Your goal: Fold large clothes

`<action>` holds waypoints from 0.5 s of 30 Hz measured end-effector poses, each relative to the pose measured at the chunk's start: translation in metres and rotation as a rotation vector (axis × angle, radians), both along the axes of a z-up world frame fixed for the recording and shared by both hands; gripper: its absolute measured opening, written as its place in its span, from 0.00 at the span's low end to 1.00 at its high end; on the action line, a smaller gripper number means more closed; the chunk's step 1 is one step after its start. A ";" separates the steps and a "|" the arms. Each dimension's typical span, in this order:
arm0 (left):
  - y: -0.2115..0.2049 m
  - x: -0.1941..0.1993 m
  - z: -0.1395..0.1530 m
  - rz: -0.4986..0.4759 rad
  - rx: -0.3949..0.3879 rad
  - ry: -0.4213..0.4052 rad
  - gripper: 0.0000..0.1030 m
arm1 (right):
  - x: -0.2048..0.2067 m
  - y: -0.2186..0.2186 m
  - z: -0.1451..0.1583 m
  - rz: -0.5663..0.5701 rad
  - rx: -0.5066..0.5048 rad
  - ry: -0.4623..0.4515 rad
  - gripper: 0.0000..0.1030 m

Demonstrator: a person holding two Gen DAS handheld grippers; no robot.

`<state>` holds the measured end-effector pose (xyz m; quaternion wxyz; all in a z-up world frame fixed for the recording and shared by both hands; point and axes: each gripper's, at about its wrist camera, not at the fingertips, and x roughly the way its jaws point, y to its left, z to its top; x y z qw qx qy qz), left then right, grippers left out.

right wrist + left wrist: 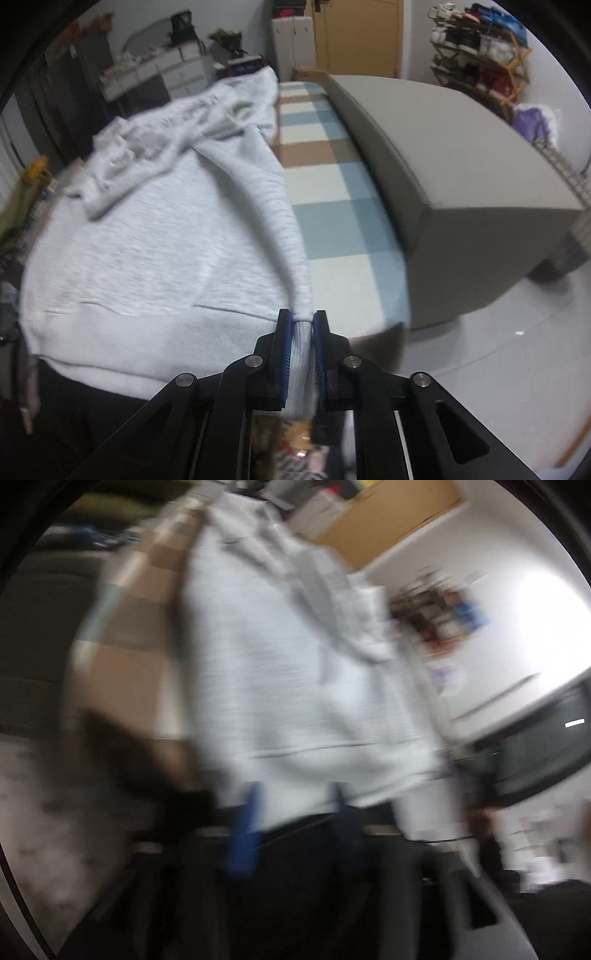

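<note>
Your right gripper (pixel 303 325) pinches the pale grey fleece sweatshirt's (pixel 155 236) sleeve cuff; the left gripper (pixel 291 794), blurred, seems spread. Next, fold the sleeve inward.

Black linked right gripper (pixel 303 343), silver rivets, ribbed blue jaws.

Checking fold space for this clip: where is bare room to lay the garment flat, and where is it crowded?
Free: the checked mat between the white sweatshirt and the grey bench. Crowded: the mat's left part under the sweatshirt, whose sleeve the right gripper clamps.
</note>
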<state>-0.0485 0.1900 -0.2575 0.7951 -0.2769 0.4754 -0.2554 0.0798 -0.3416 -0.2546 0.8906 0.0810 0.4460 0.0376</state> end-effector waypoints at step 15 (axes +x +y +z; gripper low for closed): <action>-0.020 0.028 -0.043 0.104 0.227 0.093 0.52 | 0.006 0.011 -0.009 -0.007 -0.087 0.019 0.51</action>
